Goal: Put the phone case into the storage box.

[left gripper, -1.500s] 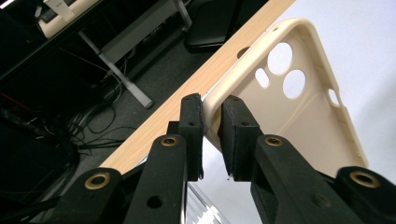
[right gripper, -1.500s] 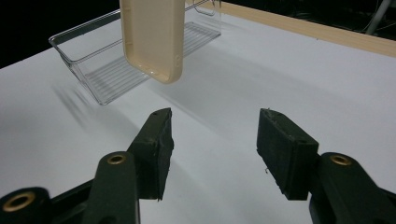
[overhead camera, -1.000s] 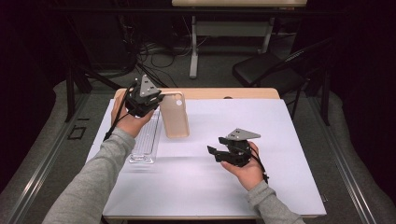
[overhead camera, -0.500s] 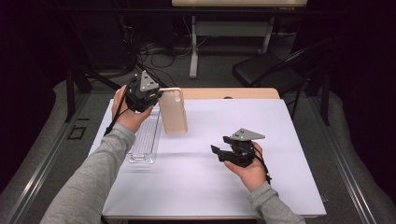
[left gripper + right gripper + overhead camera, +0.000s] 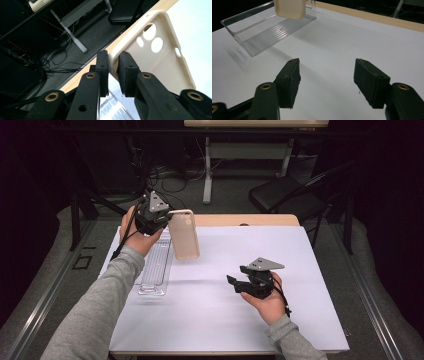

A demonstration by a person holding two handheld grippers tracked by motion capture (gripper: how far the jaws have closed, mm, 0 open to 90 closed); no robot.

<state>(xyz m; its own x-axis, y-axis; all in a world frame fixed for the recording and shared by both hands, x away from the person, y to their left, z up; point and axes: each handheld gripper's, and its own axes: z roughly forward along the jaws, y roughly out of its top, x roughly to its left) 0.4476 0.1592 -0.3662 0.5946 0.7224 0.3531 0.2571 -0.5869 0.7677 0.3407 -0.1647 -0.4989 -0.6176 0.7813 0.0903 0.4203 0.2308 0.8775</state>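
Left gripper (image 5: 161, 218) fingers (image 5: 125, 72) are clenched on the rim of a beige phone case (image 5: 183, 234), gripping it at one corner near the camera cut-outs; the left gripper view shows the rim pinched between the two pads. The case hangs in the air, roughly upright, just beside and above the far end of the clear plastic tray (image 5: 153, 270), which serves as landmark here. The tray lies on the white desk (image 5: 210, 320) and looks empty as far as can be seen. Right gripper (image 5: 240, 281) rests low over the desk, well apart from the tray on its right side, fingers (image 5: 289, 81) released with nothing between them. Judgement: pick-up is done, case is lifted clear of the desk; placement is left. The tray looks the likely destination, in which case lowering the case into it and letting go remain. Not certain of that from these pictures.
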